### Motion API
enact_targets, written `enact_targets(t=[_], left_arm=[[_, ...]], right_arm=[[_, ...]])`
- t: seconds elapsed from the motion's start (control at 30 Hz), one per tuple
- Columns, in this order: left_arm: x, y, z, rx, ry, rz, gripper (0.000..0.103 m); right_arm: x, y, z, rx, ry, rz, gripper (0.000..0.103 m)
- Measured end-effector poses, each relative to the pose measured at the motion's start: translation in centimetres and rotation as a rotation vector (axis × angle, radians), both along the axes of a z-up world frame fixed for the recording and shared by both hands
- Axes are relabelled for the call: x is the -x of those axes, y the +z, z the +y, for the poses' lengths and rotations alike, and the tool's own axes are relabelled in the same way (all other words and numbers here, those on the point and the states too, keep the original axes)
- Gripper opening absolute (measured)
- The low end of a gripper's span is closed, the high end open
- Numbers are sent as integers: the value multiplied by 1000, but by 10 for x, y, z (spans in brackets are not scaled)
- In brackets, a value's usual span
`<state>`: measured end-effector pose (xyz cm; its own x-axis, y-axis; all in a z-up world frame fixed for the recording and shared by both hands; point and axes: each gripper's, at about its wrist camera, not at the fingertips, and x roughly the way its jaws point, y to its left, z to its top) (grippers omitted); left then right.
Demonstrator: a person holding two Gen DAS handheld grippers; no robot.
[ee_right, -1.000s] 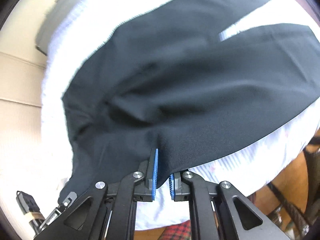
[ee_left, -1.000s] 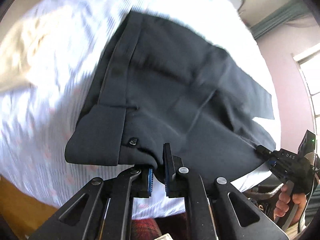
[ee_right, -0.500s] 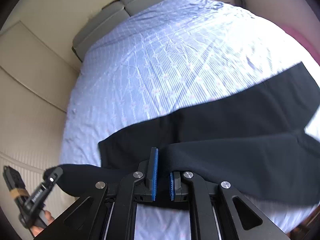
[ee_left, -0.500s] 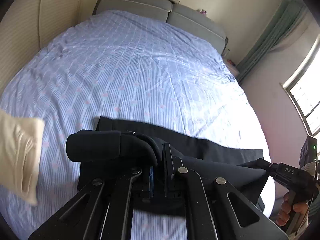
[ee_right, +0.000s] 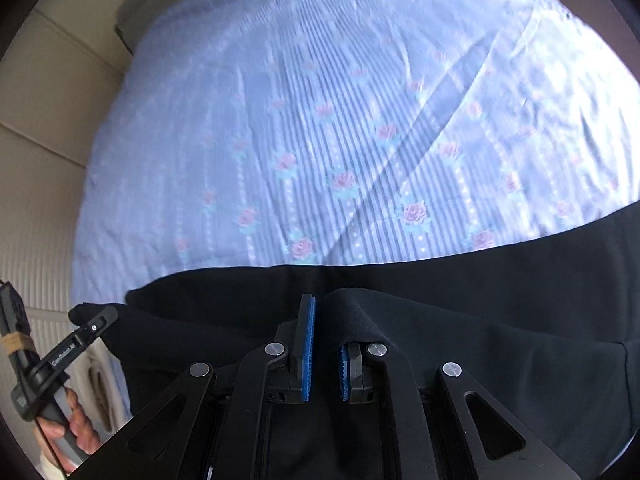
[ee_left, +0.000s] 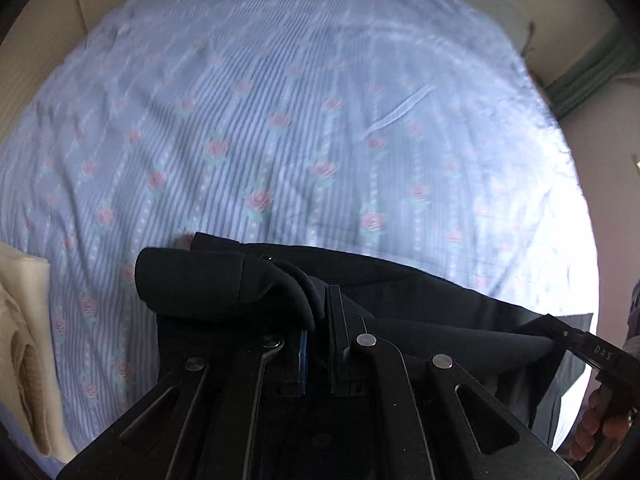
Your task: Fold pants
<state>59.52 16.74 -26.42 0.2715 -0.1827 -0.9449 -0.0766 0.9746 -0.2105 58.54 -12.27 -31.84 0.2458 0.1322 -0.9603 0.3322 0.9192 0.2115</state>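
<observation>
Swept across the bed (ee_left: 280, 120) since a second ago, both tools, left tool (ee_left: 316, 344) and right tool (ee_right: 324, 364), clench the black pants (ee_right: 480, 300) at lower frame; laying the carried edge flat should keep the fold crisp.

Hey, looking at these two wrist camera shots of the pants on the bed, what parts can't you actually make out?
- Pants, left wrist view: the near part is hidden behind the left gripper.
- Pants, right wrist view: legs are cut off by the right edge; hems are unseen.
- Right gripper: its own frame hides how much cloth is pinched.
- Cream cloth, left wrist view: cropped at the left edge, unidentifiable.
- Bedsheet: motion-blurred.
</observation>
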Motion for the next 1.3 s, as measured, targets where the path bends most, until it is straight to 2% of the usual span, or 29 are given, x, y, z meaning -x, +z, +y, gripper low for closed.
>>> enact_targets(t=[0.03,0.1,0.13,0.17,0.2,0.27,0.4,0.5,0.63,0.77,0.87,0.97,1.1,1.2,1.3], left_arm=[[-3,-4,-1,-7,8,23,12],[-6,-5,-3,-14,17,28,19],[-7,-1,-4,-17,17,14,37],[-7,4,-5,-33,19,-11,64],[-7,11,-4,-57,26,-47,70],[-1,29,-4,-83,29,-112,71],[17,49,0,-42,25,-118,71],[49,63,-6,-45,-42,-132,72],[106,83,-35,-45,-199,-184,72],[168,101,-75,0,-399,-246,72],[203,107,-100,96,-495,-236,72],[234,105,-132,132,-579,-213,72],[273,96,-174,152,-665,-173,72],[297,88,-211,164,-695,-125,72],[320,75,-255,145,-731,-88,72]], right_arm=[[-5,-6,0,0,-4,34,13],[-13,-11,3,7,8,76,23],[-15,-10,5,1,13,72,35],[-15,-6,6,-21,19,58,46],[-15,-1,8,-46,22,41,49],[-10,11,11,-80,18,12,53],[4,47,18,-84,41,-73,62],[36,83,23,-21,74,-135,65],[100,110,17,77,68,-160,66],[181,127,-6,110,-40,-142,66],[244,134,-26,122,-149,-135,66],[305,140,-46,153,-255,-119,66],[380,136,-75,180,-378,-83,66],[435,129,-106,168,-487,-55,66],[471,119,-133,155,-553,-37,66]])
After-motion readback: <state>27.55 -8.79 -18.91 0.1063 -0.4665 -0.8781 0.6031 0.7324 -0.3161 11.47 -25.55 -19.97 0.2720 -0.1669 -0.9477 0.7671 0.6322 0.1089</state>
